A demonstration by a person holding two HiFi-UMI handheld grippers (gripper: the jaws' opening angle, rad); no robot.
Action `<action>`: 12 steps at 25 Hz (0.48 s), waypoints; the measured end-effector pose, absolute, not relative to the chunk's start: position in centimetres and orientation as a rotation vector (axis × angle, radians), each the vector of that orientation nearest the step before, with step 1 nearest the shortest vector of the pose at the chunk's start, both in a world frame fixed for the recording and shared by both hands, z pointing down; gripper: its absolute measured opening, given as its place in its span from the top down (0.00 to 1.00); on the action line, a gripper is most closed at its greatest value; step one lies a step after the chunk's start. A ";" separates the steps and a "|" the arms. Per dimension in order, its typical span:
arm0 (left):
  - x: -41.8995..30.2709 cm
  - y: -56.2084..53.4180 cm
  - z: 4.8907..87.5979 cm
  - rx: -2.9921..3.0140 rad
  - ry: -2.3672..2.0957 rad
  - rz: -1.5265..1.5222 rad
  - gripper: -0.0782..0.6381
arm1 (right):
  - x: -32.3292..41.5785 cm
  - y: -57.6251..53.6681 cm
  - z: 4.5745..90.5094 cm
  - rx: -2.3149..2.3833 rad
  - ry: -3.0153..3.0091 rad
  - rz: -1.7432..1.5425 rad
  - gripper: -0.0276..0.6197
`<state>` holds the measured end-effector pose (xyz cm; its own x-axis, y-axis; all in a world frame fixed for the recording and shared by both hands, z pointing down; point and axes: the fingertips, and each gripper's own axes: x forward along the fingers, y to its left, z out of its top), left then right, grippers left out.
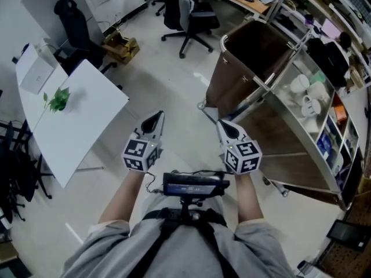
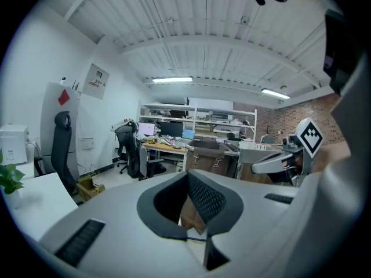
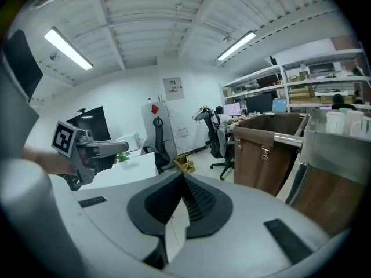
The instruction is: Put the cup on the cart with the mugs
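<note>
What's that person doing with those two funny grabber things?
A person stands in an office and holds the left gripper and the right gripper out in front. Both are shut and hold nothing. On the person's right is a metal cart with white mugs on a shelf. On the left is a white table with a little plant. No cup has been picked up yet.

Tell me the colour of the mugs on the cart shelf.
White mugs, clearest in the head view.
</note>
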<state>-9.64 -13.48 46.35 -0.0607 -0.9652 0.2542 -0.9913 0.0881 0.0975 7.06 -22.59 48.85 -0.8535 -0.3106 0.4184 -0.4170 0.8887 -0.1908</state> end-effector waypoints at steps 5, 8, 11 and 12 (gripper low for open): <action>-10.0 -13.1 46.3 1.959 -2.116 0.149 0.89 | 7.0 -22.4 49.2 0.543 -2.668 0.381 0.96; -10.0 -12.9 46.3 1.956 -2.110 0.153 0.89 | 6.9 -22.2 49.2 0.545 -2.665 0.389 0.96; -10.2 -12.7 46.6 1.964 -2.115 0.140 0.89 | 6.7 -21.8 49.4 0.539 -2.662 0.394 0.96; -10.2 -12.6 46.7 1.967 -2.115 0.136 0.89 | 6.7 -21.7 49.5 0.537 -2.660 0.394 0.96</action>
